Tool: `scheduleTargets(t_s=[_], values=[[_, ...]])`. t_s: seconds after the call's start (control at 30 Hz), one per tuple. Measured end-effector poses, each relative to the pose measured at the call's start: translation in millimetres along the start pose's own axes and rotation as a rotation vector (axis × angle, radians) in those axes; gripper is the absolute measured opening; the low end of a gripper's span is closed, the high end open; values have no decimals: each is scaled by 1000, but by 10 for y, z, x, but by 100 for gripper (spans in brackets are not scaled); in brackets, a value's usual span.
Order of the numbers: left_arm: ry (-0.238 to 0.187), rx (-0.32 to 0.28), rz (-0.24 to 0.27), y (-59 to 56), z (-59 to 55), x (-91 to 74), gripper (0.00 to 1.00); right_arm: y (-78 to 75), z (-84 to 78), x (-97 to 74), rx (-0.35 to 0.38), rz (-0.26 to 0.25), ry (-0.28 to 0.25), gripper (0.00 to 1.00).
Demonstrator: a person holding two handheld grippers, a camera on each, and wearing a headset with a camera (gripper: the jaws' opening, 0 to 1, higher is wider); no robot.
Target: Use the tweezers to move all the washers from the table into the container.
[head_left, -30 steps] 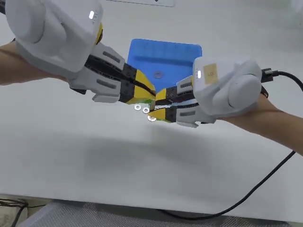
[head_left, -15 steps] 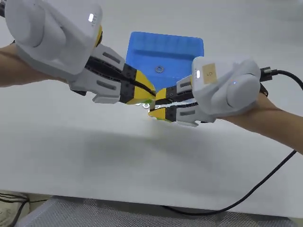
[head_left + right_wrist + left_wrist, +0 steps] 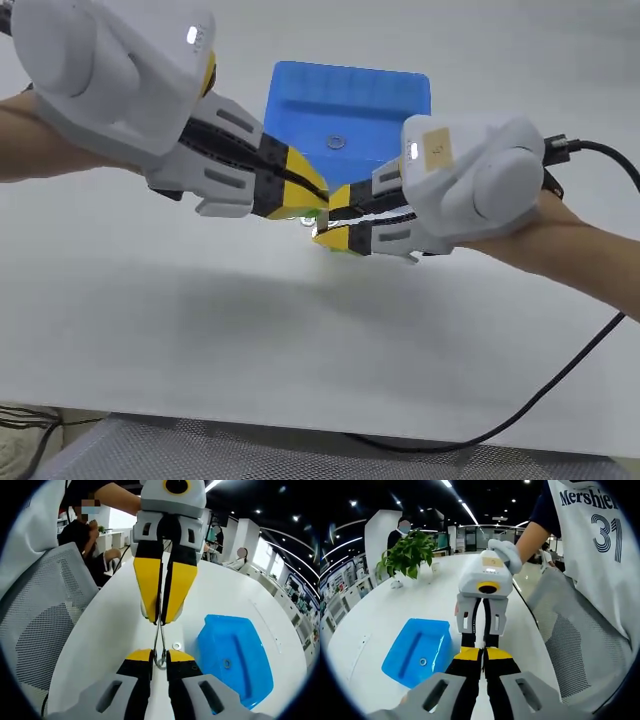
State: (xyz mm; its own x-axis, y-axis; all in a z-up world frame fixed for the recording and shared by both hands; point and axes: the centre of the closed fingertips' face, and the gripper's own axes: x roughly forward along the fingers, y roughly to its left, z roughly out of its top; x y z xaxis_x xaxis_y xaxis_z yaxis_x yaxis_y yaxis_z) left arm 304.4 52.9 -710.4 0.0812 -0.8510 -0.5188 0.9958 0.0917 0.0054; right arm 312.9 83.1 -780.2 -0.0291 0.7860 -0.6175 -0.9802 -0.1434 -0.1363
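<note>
Both tongs drawn together over the tweezers

Against a second ago, the three washers that lay bare on the surface (image 3: pixel 250 330) are now covered by the tips in our head view. Our left tongs (image 3: pixel 320 203) clamp the far end of the tweezers (image 3: pixel 160 640), and our right tongs (image 3: pixel 322 224) are narrow, closed on the near end. One loose washer (image 3: pixel 176 645) lies just right of the tweezers. The blue container (image 3: pixel 390 100), further off, holds a single washer (image 3: pixel 335 142), unmoved.
</note>
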Motion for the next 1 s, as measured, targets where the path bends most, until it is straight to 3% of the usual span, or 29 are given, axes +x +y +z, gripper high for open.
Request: scheduleTargets(t_s=[0.5, 0.67, 1.0], values=[[0, -24, 5, 35, -6, 15, 5, 4, -2, -6, 29, 12, 3, 9], [-5, -64, 5, 17, 0, 0, 6, 15, 1, 6, 21, 16, 12, 9], [-22, -85, 14, 29, 116, -126, 6, 7, 154, -69, 10, 10, -10, 9]])
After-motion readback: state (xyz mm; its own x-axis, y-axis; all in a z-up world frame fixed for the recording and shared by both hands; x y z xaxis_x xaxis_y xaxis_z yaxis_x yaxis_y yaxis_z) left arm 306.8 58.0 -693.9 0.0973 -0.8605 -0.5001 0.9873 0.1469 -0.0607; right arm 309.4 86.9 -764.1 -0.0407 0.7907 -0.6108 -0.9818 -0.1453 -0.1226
